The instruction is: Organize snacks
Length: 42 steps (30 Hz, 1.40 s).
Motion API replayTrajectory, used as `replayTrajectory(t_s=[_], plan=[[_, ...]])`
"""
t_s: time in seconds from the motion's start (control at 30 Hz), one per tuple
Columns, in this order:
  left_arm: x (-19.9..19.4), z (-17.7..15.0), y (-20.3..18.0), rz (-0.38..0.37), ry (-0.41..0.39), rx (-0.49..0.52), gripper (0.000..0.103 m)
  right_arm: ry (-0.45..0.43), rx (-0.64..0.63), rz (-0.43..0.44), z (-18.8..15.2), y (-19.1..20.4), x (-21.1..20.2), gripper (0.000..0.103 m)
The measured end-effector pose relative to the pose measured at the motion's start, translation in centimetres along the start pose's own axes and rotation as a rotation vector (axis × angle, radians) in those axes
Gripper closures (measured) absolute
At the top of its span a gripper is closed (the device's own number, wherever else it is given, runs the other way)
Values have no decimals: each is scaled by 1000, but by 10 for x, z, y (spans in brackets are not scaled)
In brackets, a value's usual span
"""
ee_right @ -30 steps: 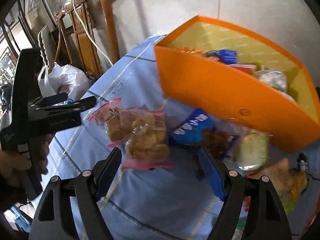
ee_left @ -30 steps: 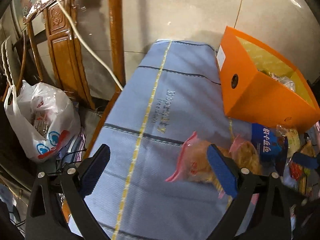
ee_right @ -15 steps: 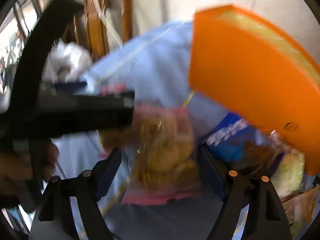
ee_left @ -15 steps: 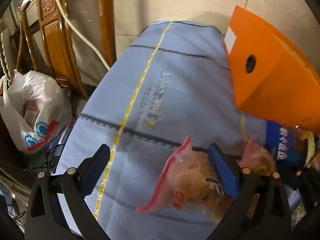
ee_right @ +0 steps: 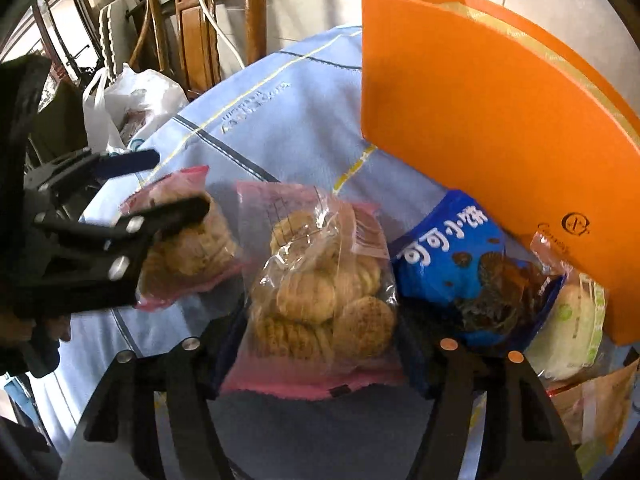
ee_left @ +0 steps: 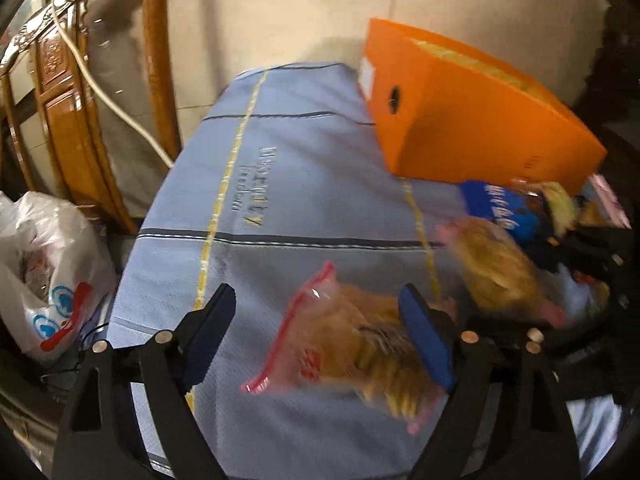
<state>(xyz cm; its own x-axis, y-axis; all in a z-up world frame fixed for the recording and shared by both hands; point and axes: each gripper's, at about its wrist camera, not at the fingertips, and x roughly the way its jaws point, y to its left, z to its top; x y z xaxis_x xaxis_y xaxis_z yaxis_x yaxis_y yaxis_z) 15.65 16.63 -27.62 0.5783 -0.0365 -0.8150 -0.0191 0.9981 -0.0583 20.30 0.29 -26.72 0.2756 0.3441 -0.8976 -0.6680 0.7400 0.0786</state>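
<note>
Two pink-edged clear bags of biscuits lie on a blue cloth. My left gripper (ee_left: 320,328) is open with its jaws around the left bag (ee_left: 352,344); that bag also shows in the right wrist view (ee_right: 188,248), partly under the left gripper (ee_right: 168,188). My right gripper (ee_right: 320,340) is open with its jaws on either side of the second biscuit bag (ee_right: 320,284), which blurs at the right of the left wrist view (ee_left: 496,268). An orange box (ee_right: 500,132) (ee_left: 472,124) stands behind. A blue cookie pack (ee_right: 464,264) (ee_left: 500,208) lies against it.
More snack packs lie at the right: a pale green one (ee_right: 576,324) and a brown one (ee_right: 588,404). A white plastic bag (ee_left: 44,276) and a wooden chair (ee_left: 80,120) with a white cable stand off the cloth's left edge.
Both grippers have come down closer to the biscuit bags. The right gripper's jaws now straddle the second bag, and the left gripper's jaws straddle the first. Both stay open.
</note>
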Motion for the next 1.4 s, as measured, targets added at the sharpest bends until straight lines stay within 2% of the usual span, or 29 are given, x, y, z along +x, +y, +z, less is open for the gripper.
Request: replayTrajectory(t_s=[0.1,0.23,0.33,0.37,0.43,0.63,0.7,0.9,1.03,1.4], plan=[[-3,-4,-3,5,-4,5,20,-2,-49,-17,6,6,2,33],[7,-3,7,-13,46,-161,18,-23,-101,-24,10,17,4,33],[15,-13,4,10,86,-210,15,-39,-170,-62,5,25,6,35],[13,-15,0,17,77,-197,22,-33,-171,-66,4,25,6,39],[10,-16,-6,-17,62,-171,37,-17,-155,-66,2,21,5,43],[0,-21,-2,-100,47,-190,47,-31,-47,-33,-12,4,-10,46],[-6,-25,-4,-108,36,-169,51,-47,-21,-16,-19,2,-19,46],[-21,-38,-9,-139,42,-156,53,-62,88,40,-45,-6,-42,46],[-29,-47,-14,-158,57,-144,53,-58,112,62,-63,-4,-52,46],[-59,-66,-31,-176,48,-68,56,-76,196,35,-116,-8,-93,46]])
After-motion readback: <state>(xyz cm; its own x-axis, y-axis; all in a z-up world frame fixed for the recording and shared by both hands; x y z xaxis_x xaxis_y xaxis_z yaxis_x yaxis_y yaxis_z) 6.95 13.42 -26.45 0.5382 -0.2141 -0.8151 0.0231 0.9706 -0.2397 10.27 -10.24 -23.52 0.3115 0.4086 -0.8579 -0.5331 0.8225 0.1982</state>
